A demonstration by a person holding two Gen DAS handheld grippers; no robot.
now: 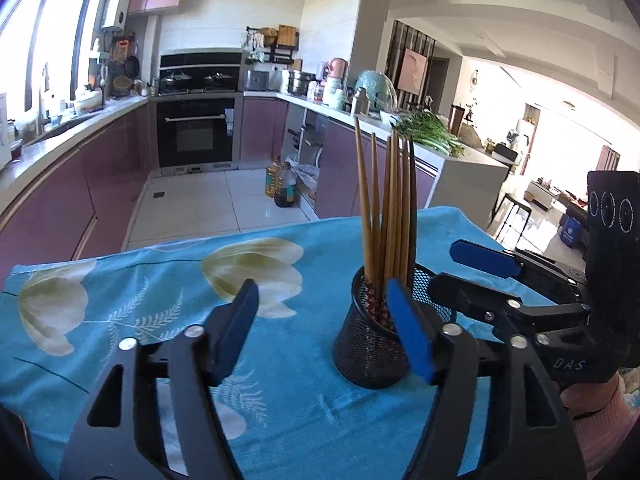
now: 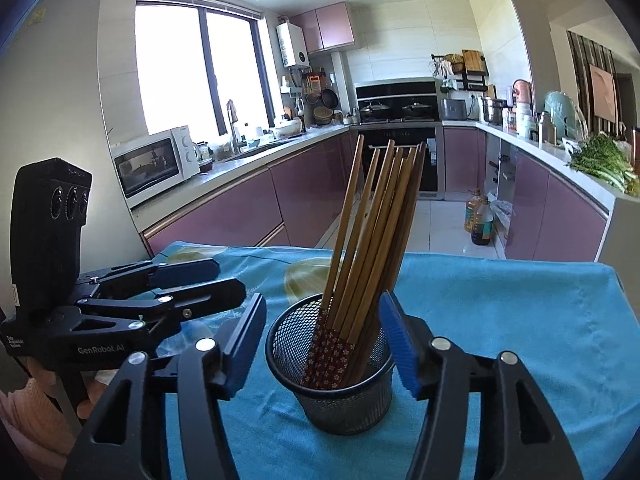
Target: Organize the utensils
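Observation:
A black mesh holder (image 1: 370,344) stands on the blue flowered tablecloth (image 1: 160,280) and holds several wooden chopsticks (image 1: 390,208), upright with patterned ends down. My left gripper (image 1: 324,328) is open and empty, just left of the holder. My right gripper (image 1: 460,268) shows at the holder's right, open. In the right wrist view the holder (image 2: 332,392) sits between my right gripper's (image 2: 324,344) open blue pads, with the chopsticks (image 2: 376,232) leaning right. The left gripper (image 2: 224,280) shows at the left, open.
The tablecloth (image 2: 520,320) ends at the table's far edge, with kitchen floor beyond. Purple cabinets, an oven, a microwave (image 2: 156,164), oil bottles (image 1: 282,184) on the floor and green vegetables (image 1: 432,132) on the counter stand in the background.

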